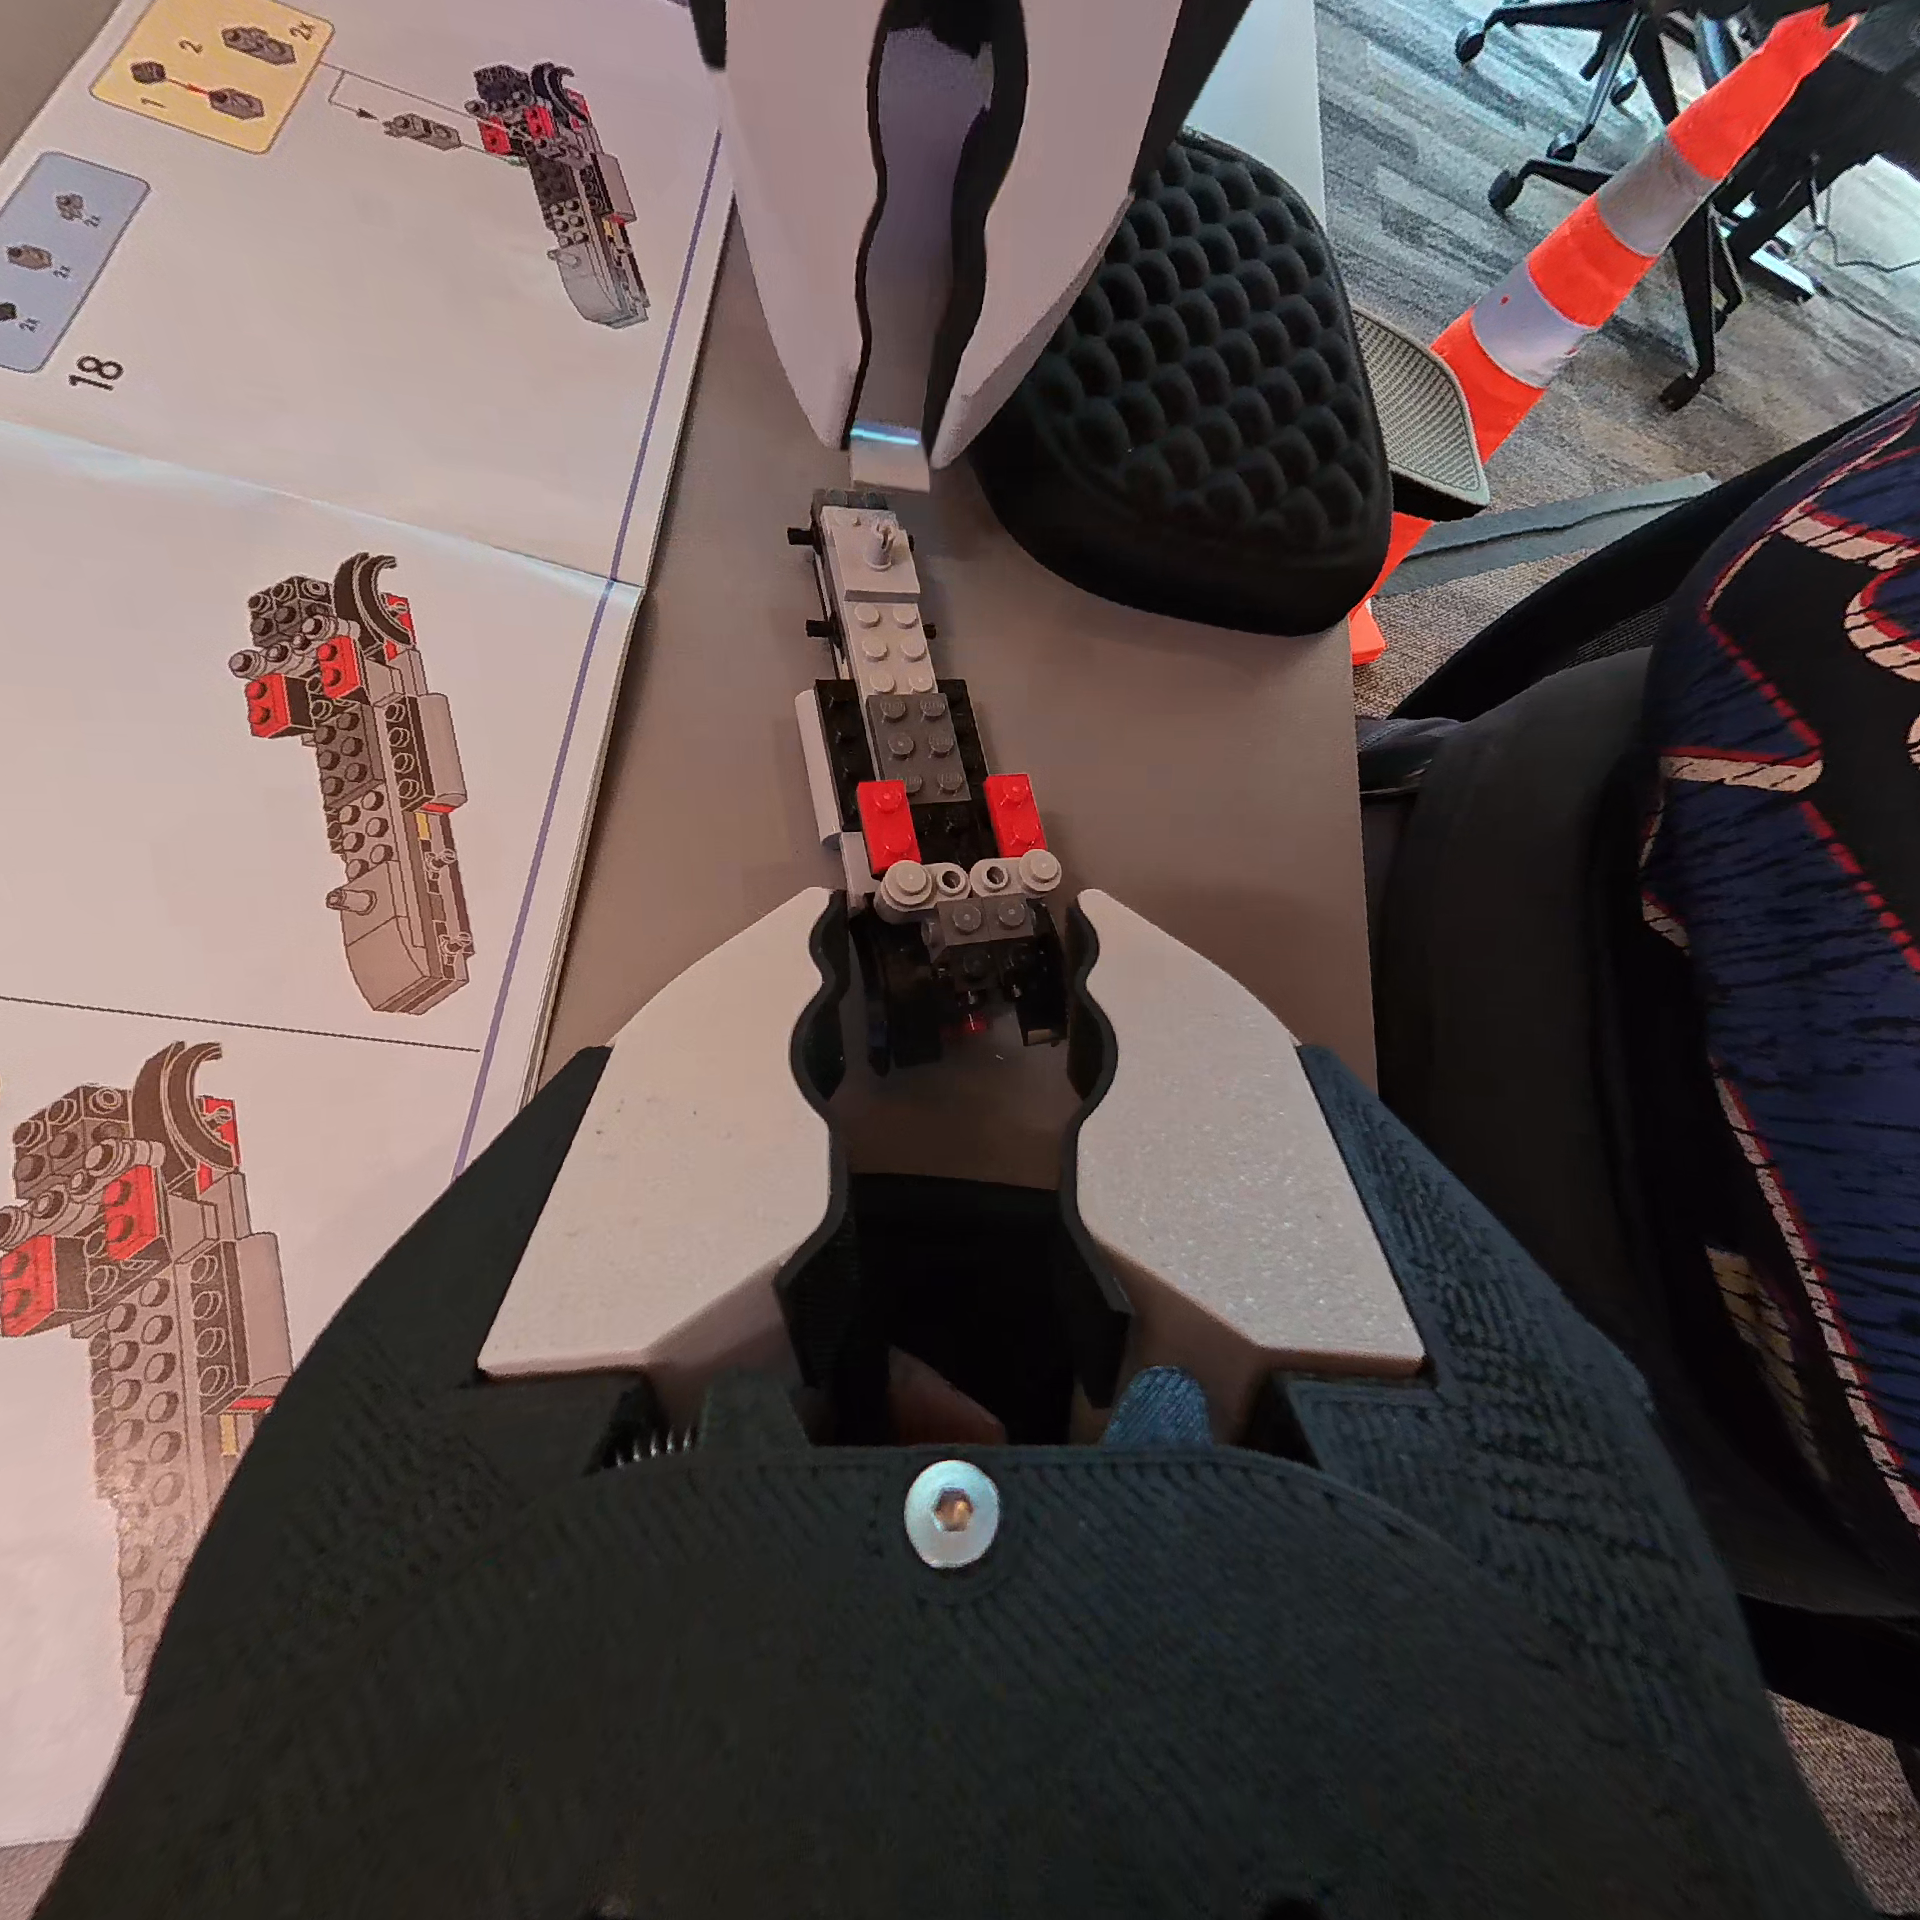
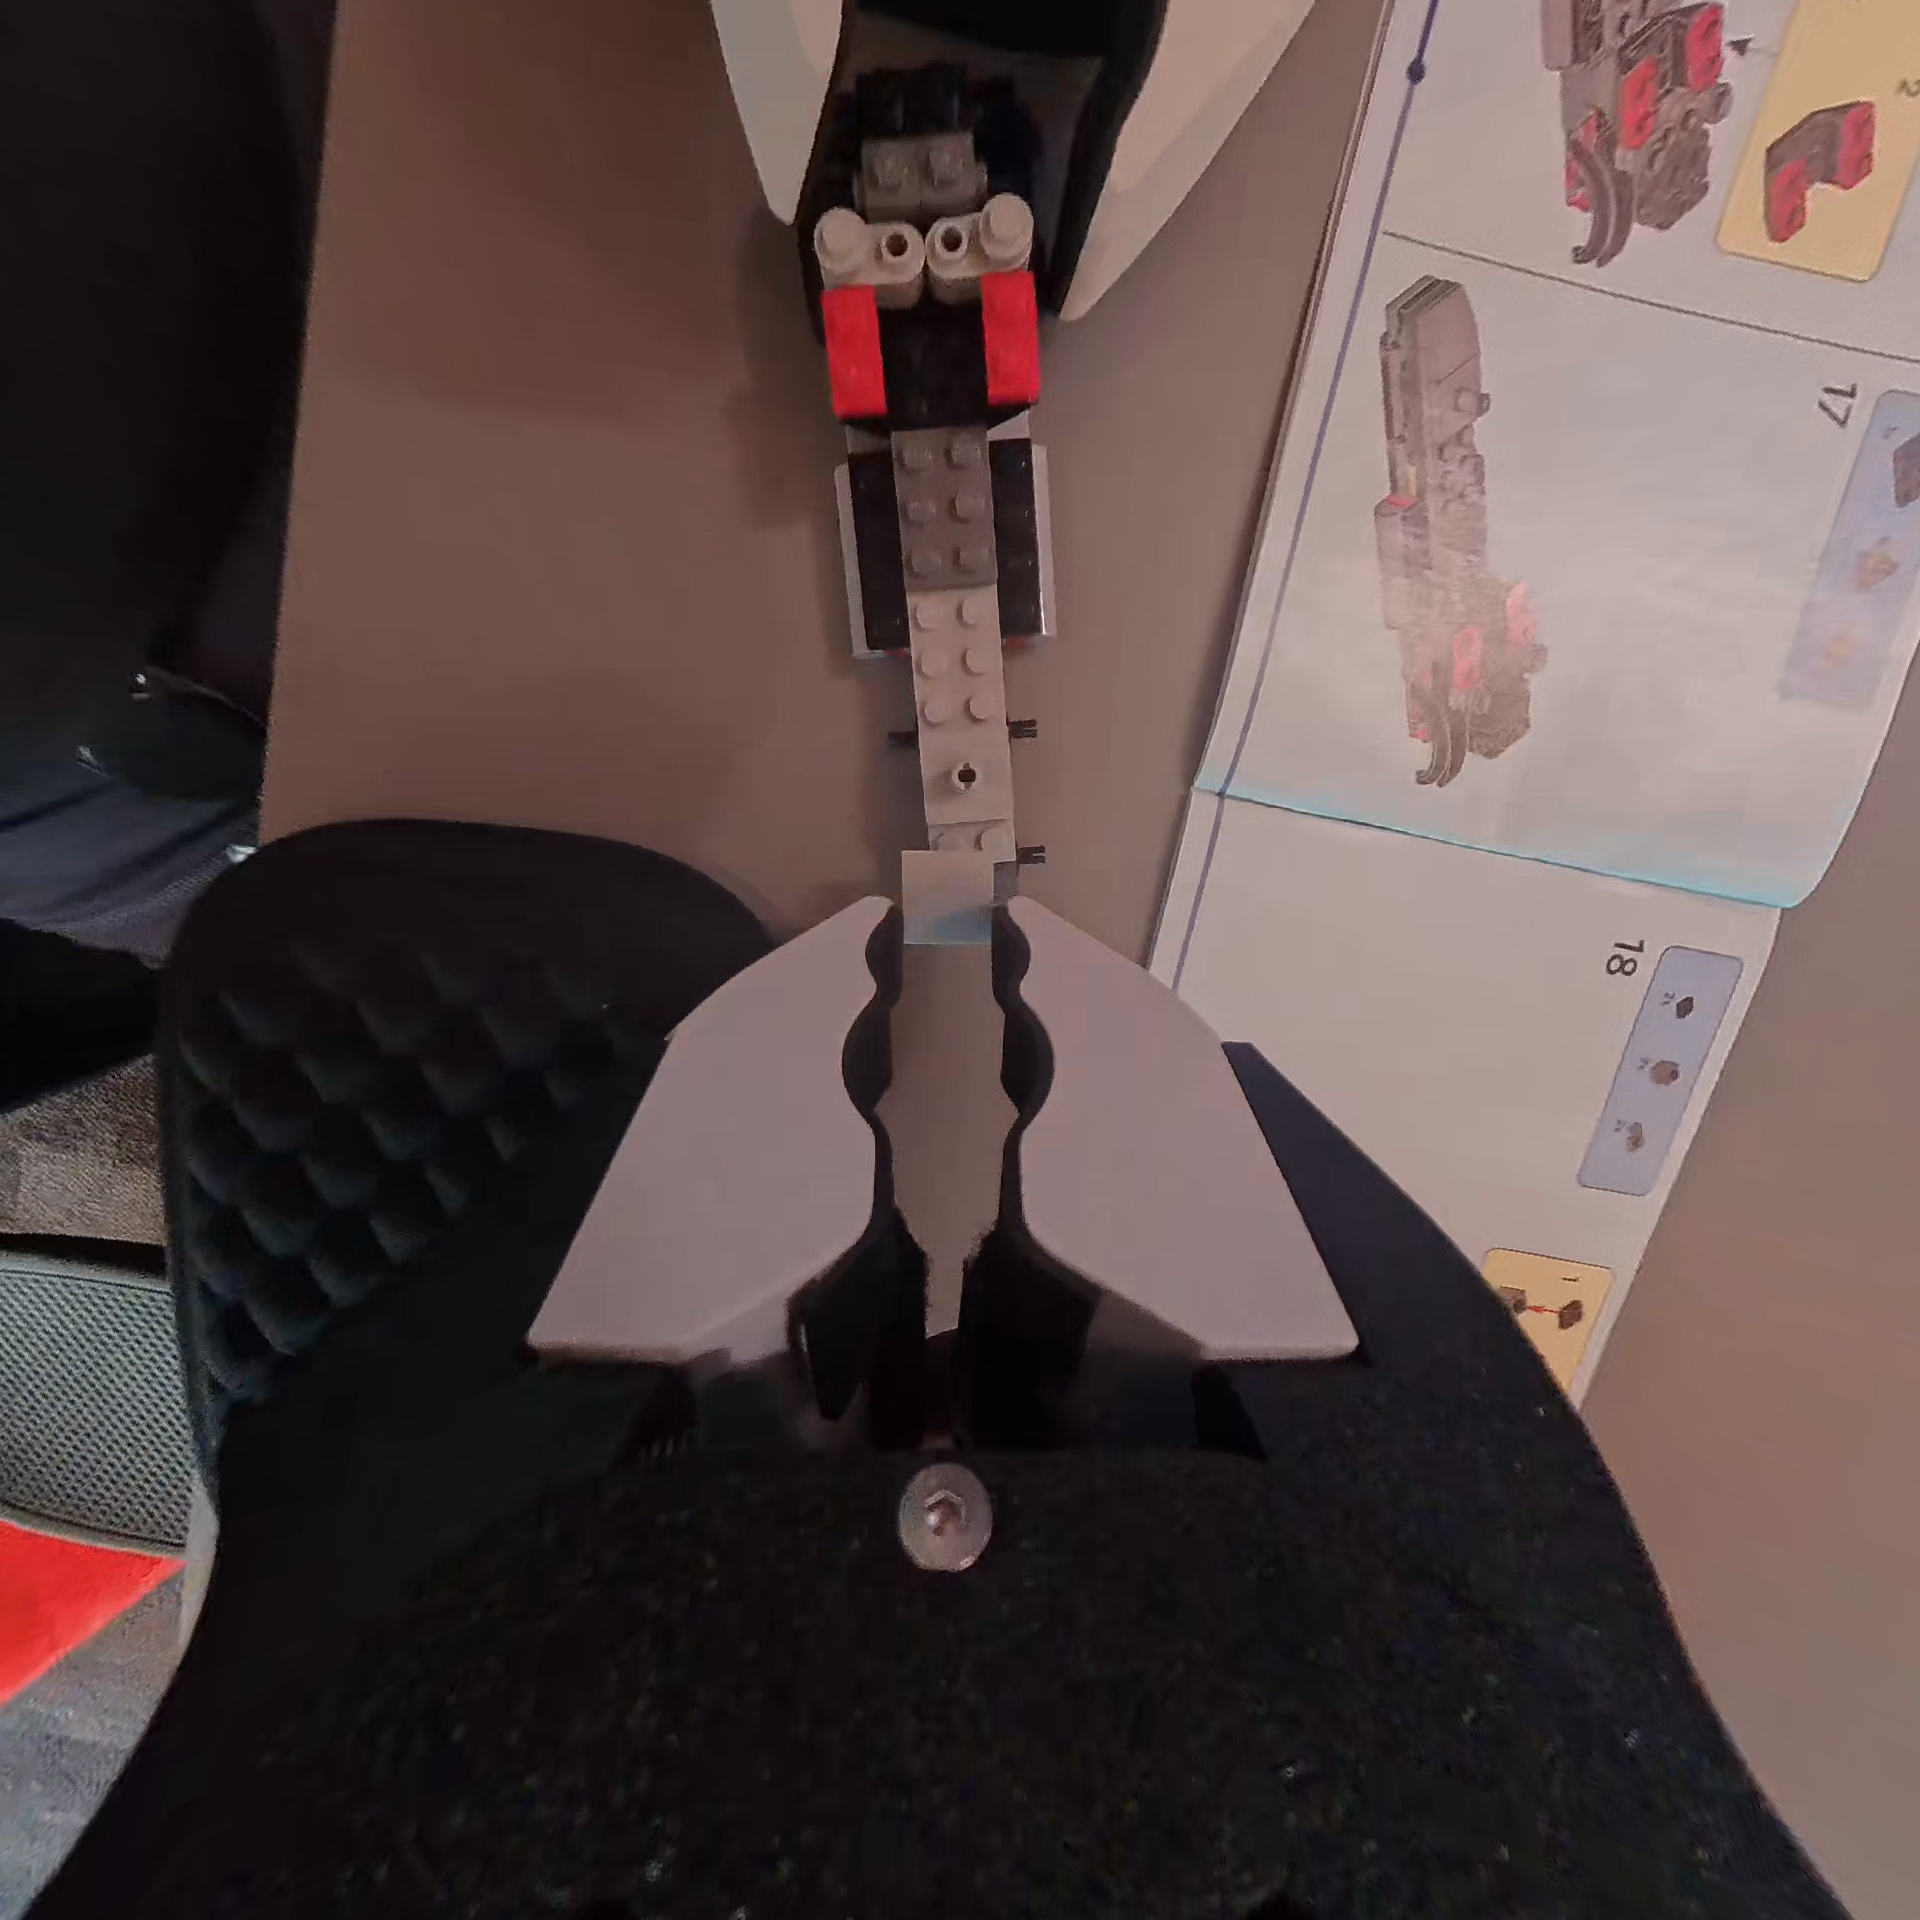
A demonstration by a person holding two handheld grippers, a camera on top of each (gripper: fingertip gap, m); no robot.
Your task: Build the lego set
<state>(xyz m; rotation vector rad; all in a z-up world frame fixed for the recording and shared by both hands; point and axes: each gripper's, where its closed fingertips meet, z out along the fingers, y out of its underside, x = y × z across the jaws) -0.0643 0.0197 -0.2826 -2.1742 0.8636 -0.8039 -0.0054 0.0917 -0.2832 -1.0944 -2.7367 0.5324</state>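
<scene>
- My left claw (image 1: 951, 935) is closed around the dark rear block of the lego model (image 1: 914, 727), lying on the desk (image 1: 1143, 790).
- My right claw (image 2: 948, 920), at 12 o'clock from the left, pinches a light tile (image 2: 948, 899) at the model's thin end.
- Risk: a skewed press could snap the slim grey spine or drop the tile.

Grey table (image 1: 1195, 831): lego model (image 1: 914, 727), open instruction booklet (image 1: 312, 623).

Black cushion (image 1: 1195, 416), orange cone (image 1: 1590, 239), office chairs (image 1: 1621, 94).

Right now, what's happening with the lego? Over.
Left gripper shut on lego model at its black end. Right gripper pinching pale flat piece at the grey tip. Nothing blocking.
</scene>
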